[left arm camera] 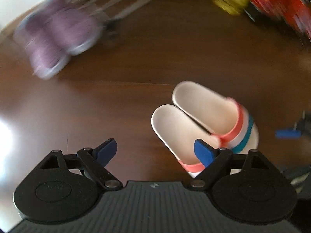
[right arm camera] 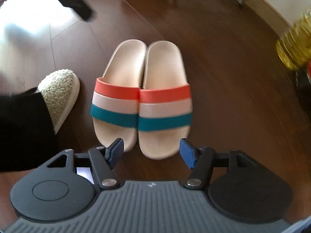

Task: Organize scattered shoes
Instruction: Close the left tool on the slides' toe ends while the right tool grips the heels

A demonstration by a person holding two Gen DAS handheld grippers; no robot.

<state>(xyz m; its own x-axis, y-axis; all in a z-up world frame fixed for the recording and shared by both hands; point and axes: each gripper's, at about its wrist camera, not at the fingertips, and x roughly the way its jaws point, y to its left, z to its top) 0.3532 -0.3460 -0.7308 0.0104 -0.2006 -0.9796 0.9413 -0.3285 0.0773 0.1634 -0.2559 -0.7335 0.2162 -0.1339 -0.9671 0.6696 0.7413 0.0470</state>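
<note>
two striped slides (right arm camera: pixel 141 97) lie side by side, touching, on the wooden floor (right arm camera: pixel 233 97) at frame centre of the right wrist view. right gripper (right arm camera: pixel 151 151) hangs above their near ends, jaws apart, nothing between them. left gripper (left arm camera: pixel 155 151): jaws wide, empty, slides at lower right. purple shoes (left arm camera: pixel 56 38) sit paired at upper left, blurred. a fleece slipper (right arm camera: pixel 60 95) is left of the slides.
</note>
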